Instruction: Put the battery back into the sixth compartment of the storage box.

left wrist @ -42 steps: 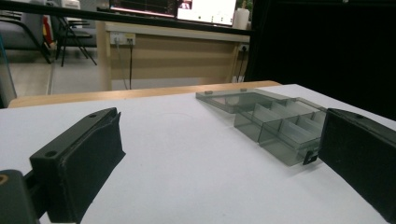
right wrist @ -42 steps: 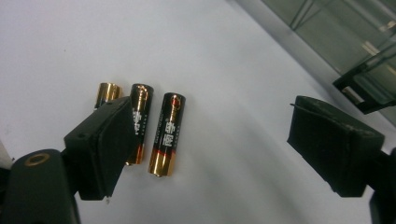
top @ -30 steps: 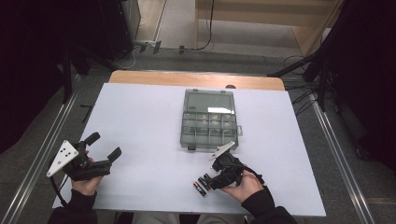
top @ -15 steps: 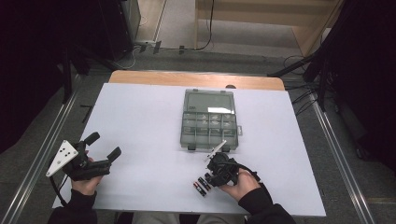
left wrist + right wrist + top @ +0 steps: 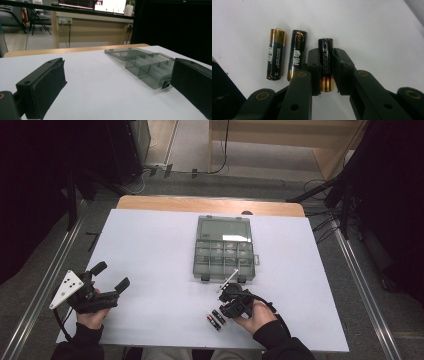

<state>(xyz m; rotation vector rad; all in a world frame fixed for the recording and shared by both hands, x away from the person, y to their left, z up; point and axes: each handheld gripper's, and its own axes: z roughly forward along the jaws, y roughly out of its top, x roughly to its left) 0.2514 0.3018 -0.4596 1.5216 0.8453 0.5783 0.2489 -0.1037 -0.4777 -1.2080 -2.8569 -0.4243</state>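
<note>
Right tongs [image 5: 326, 72] newly closed on the battery [image 5: 326, 65], its lower end hidden; left tongs [image 5: 112, 82] wide, empty.

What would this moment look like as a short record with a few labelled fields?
Surface: white table
Right gripper: jaws have just been closing, now clamped on one battery
Other batteries: two lying side by side, just beside the gripped one
Left gripper: jaws wide apart, nothing between them
Compartment box: clear, lid open, at the table's middle
Likely next: lift the battery, perhaps toward the box
</note>
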